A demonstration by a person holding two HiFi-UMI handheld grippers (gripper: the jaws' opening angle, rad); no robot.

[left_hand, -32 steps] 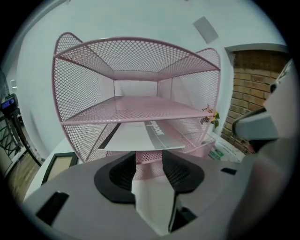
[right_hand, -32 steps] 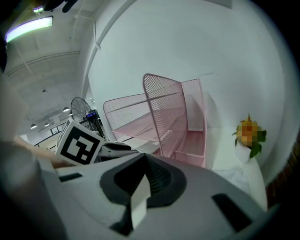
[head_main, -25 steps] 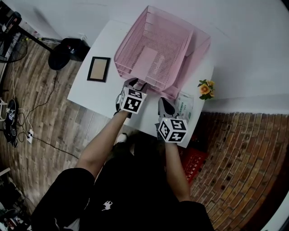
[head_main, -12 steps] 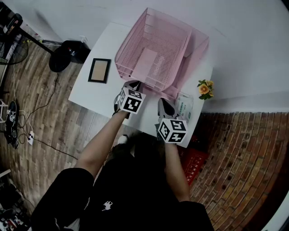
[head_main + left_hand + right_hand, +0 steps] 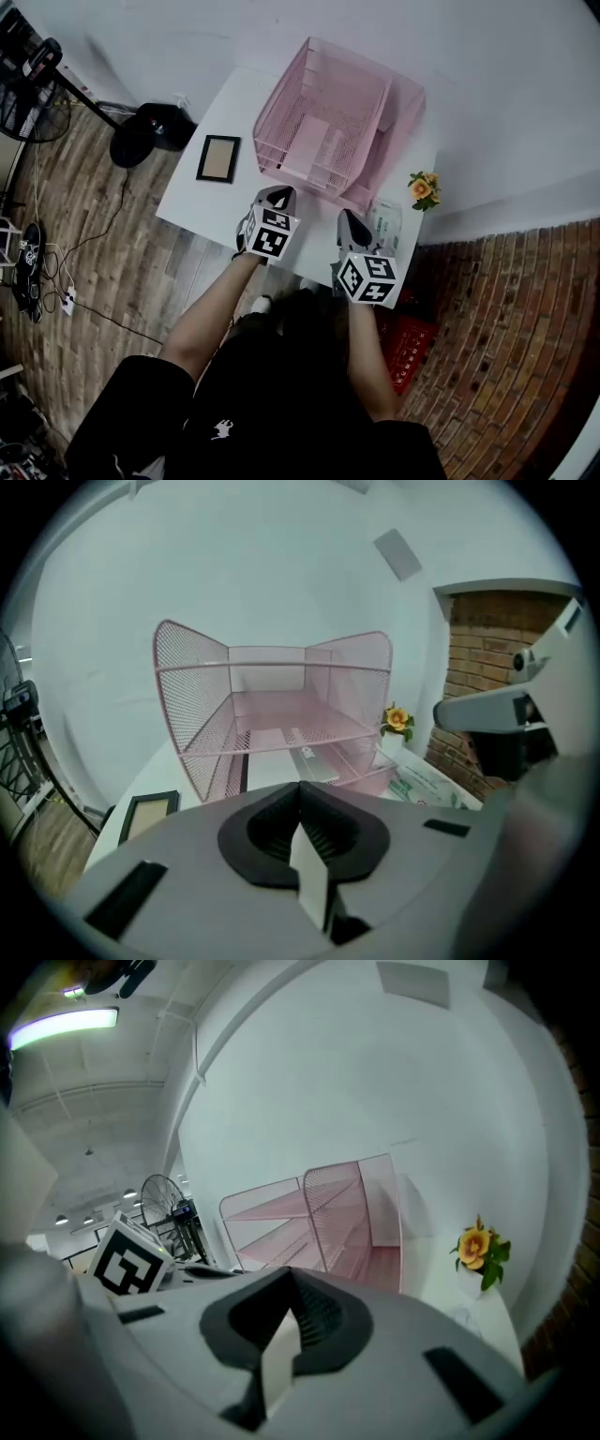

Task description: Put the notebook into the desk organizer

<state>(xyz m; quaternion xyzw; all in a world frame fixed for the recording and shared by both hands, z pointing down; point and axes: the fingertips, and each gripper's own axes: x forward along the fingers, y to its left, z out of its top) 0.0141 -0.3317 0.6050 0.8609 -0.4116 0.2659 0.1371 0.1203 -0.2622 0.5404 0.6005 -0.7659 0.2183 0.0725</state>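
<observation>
1. A white surface (image 5: pixel 192 202) stands against a white wall, with wood flooring on one side and brick-pattern flooring on the other.
2. A pink mesh desk organizer (image 5: pixel 328 122) with stacked tiers sits at the far side of the surface, against the wall.
3. The notebook (image 5: pixel 307 152) lies flat inside the desk organizer on one of its lower tiers. In the left gripper view, its near end (image 5: pixel 317 764) reaches the open front of that tier.
4. The left tool (image 5: pixel 279 197) hovers over the near edge of the surface, just in front of the organizer. Its jaws are pressed together with nothing between them (image 5: pixel 302 799).
5. The right tool (image 5: pixel 349 219) is held beside it, also near the edge of the surface. Its jaws are likewise closed and empty (image 5: pixel 289 1283).
6. Neither tool touches the notebook or the organizer.
7. A small dark picture frame (image 5: pixel 217 158) lies flat on the surface to the left of the organizer.
8. An orange flower (image 5: pixel 424 187) stands at the right corner by the wall, with a white and green packet (image 5: pixel 384 223) just in front of it.
9. A red crate (image 5: pixel 405 339) sits on the floor to the person's right.
</observation>
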